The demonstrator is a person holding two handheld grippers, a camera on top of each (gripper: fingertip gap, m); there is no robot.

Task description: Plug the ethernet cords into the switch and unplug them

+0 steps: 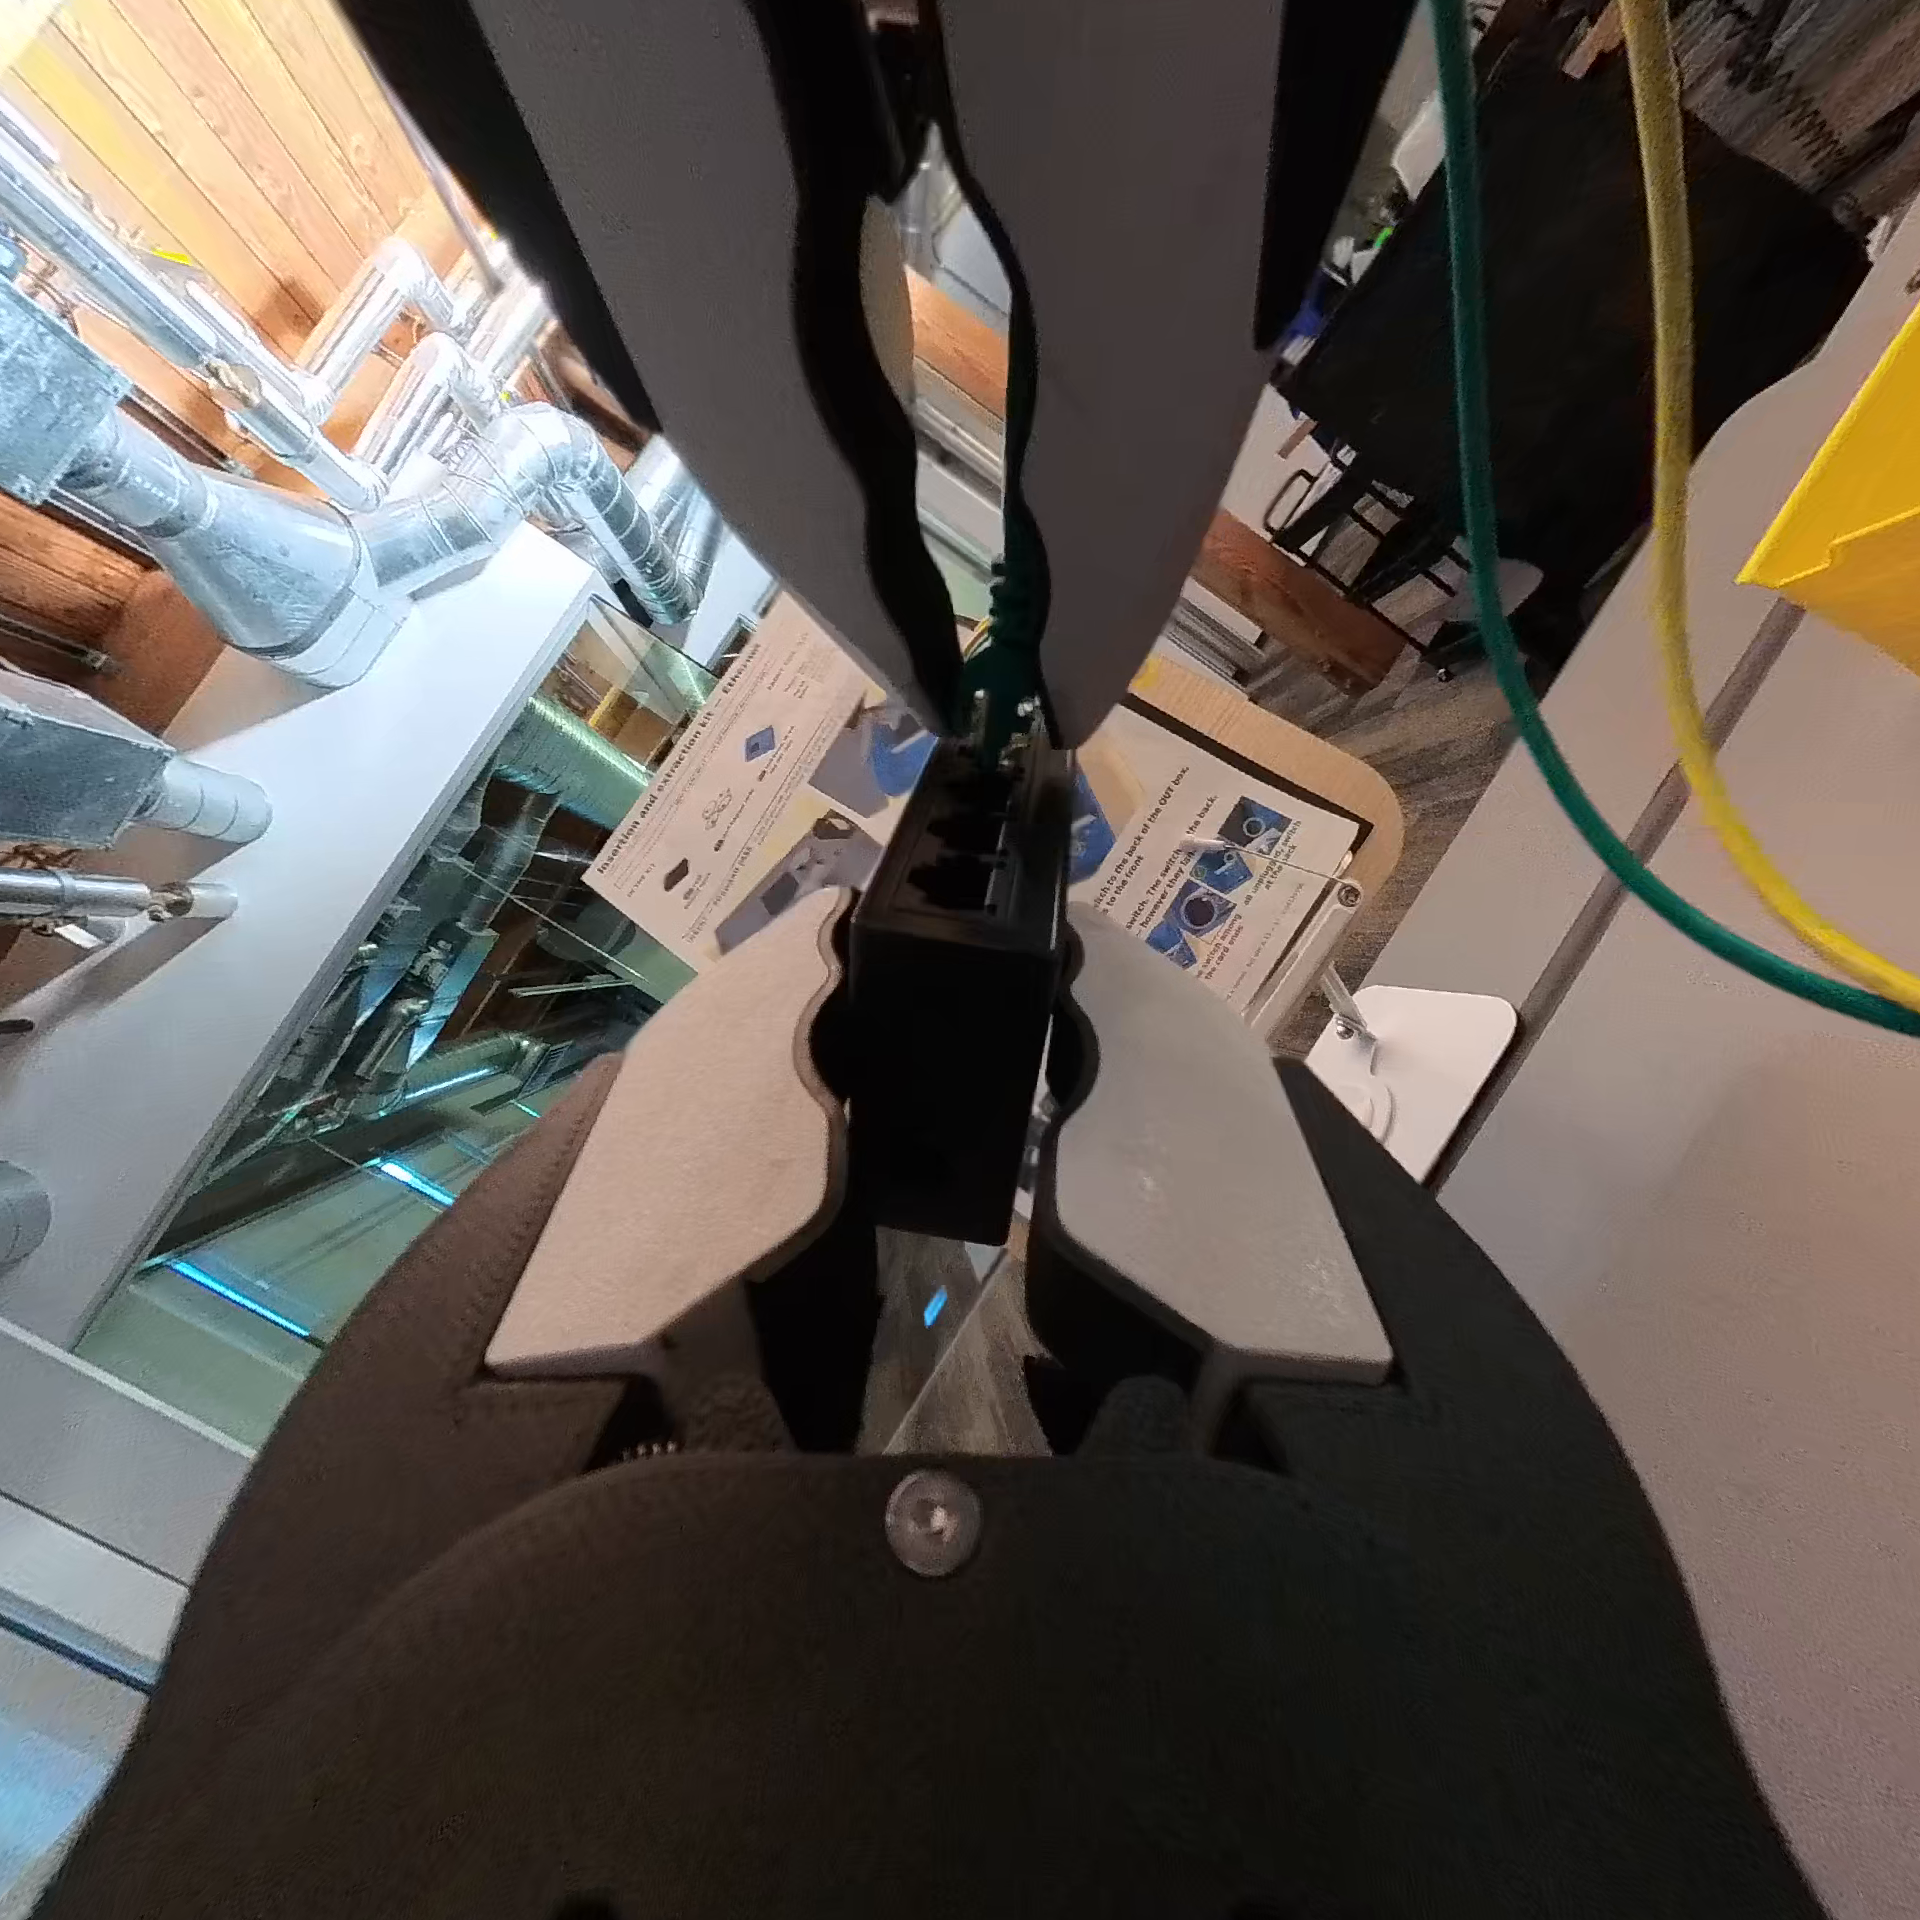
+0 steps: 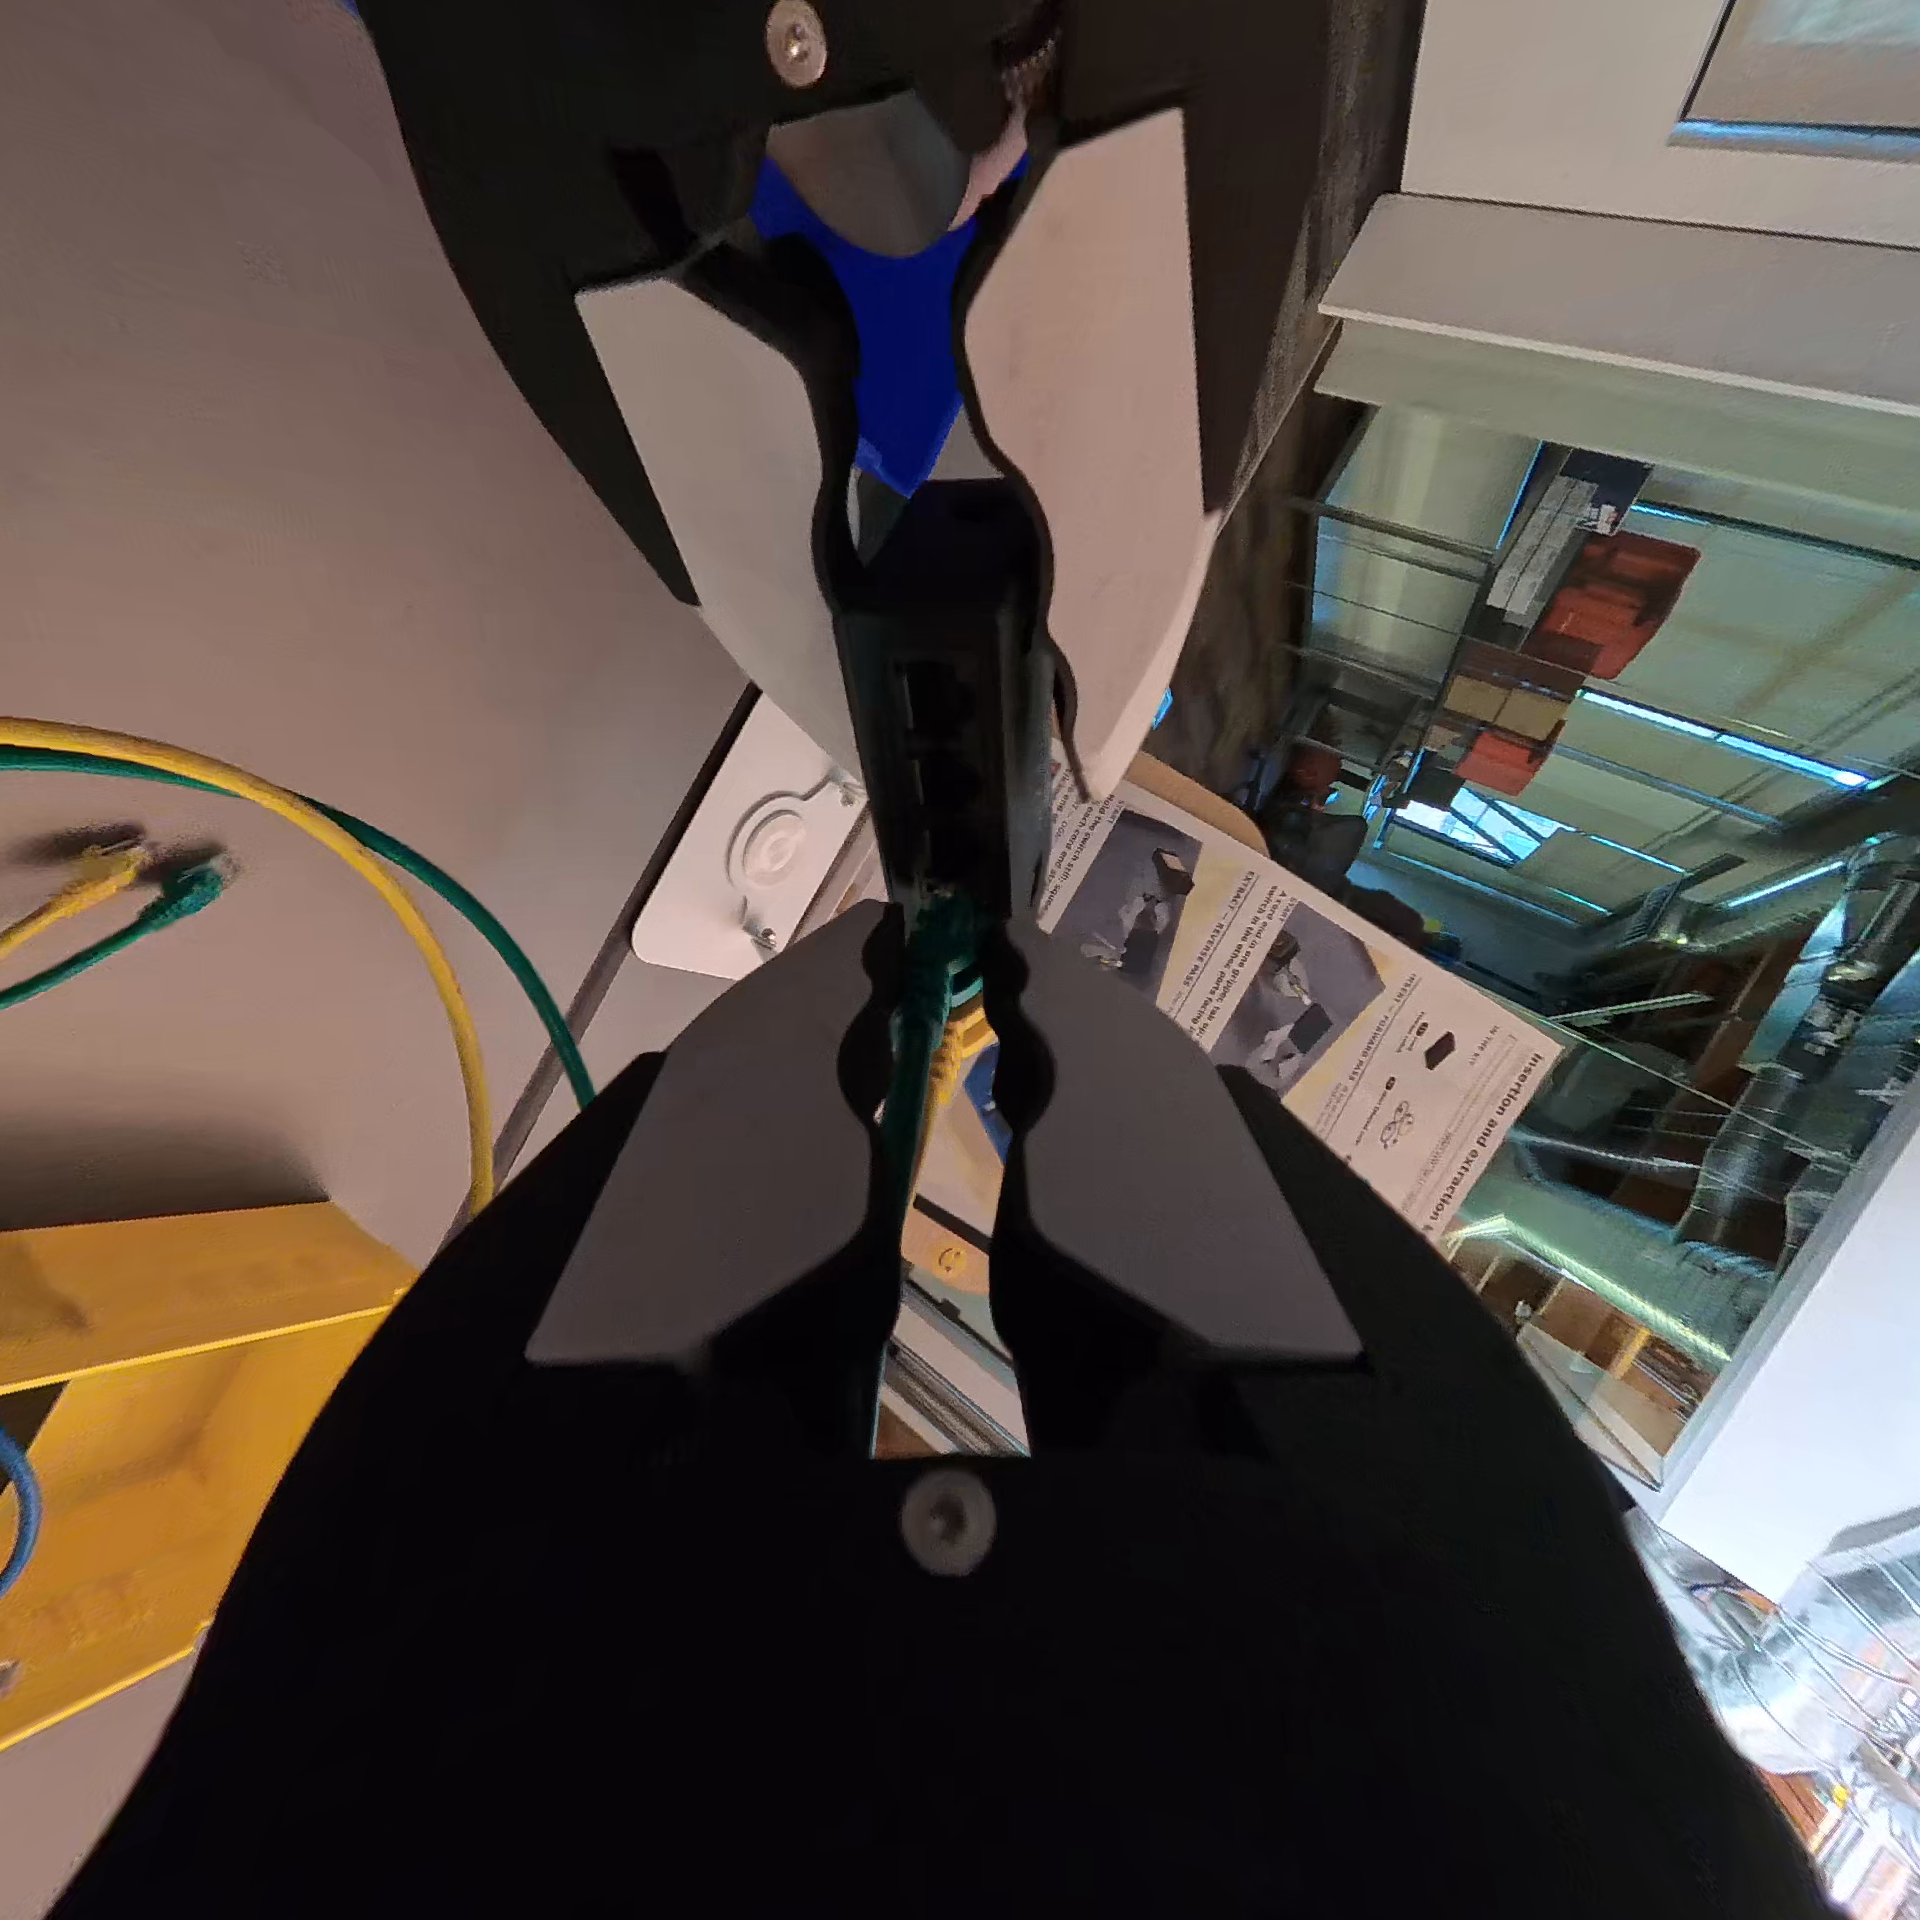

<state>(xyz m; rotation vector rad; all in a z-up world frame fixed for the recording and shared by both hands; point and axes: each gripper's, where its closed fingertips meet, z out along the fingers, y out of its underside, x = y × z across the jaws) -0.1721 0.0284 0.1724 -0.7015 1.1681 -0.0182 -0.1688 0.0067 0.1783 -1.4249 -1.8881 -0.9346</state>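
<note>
L claw (image 1: 951,997) clamped on switch (image 1: 951,1049); R claw (image 2: 940,997) pinching green cord (image 2: 914,1039) plug at port just ahead. Judged mid-insert/extract; next needs straight axial motion.

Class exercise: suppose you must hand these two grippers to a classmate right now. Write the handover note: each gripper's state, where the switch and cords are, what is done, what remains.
Left gripper: shut on the black switch, held in the air with its ports facing the other gripper.
Right gripper: shut on the green cord just behind its plug, at the switch's end port; whether it is fully seated cannot be told.
Yellow cord: hanging loose; a yellow plug shows right behind the green one, and its state is unclear.
Two free plug ends, yellow and green, lie on the table.
Other ports look empty.
Left: finish plugging, then unplug everything.
</note>
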